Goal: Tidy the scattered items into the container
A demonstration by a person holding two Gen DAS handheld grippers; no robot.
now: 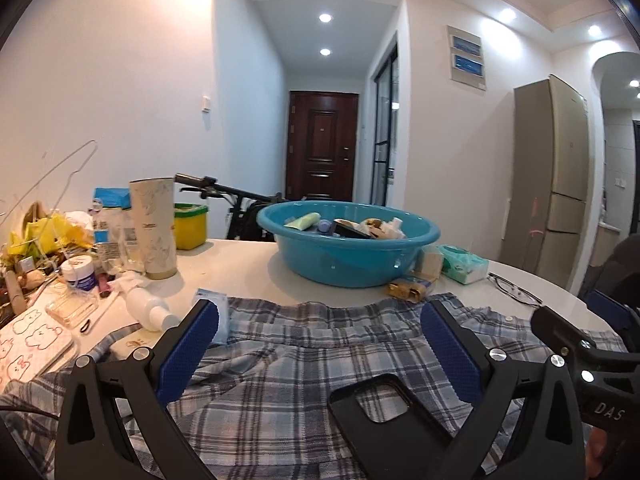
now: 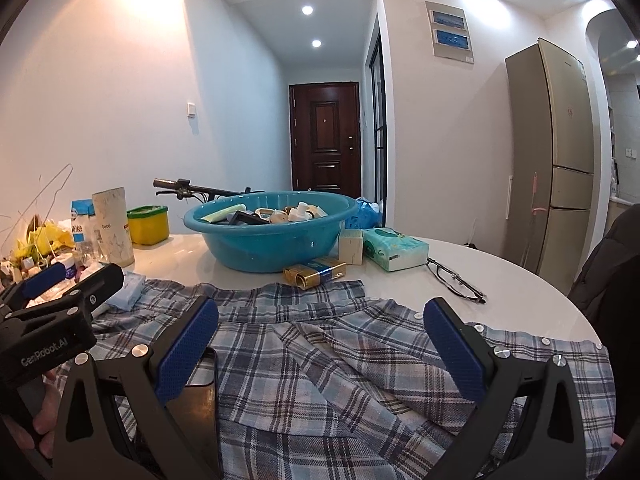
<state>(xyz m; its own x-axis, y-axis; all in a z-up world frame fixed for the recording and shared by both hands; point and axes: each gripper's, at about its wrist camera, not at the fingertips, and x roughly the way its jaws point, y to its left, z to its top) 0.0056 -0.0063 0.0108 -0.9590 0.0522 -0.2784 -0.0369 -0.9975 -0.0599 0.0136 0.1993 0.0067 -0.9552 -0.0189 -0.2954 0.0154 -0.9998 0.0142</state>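
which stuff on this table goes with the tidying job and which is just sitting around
Job: blue basin, phone case, gold packet, tissue pack, glasses, small box.

Lying about: plaid shirt, yellow tub, tall cup, fridge.

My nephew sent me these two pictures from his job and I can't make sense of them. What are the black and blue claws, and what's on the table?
No robot here: a person holds a two-finger gripper in each hand, each carrying a camera. One picture looks along the left gripper, the other along the right gripper. Both are open and hold nothing. Beneath them a plaid shirt lies on the white table, with a black phone case on it. Behind stands a blue basin already holding small items; a tissue pack and glasses lie beside it.
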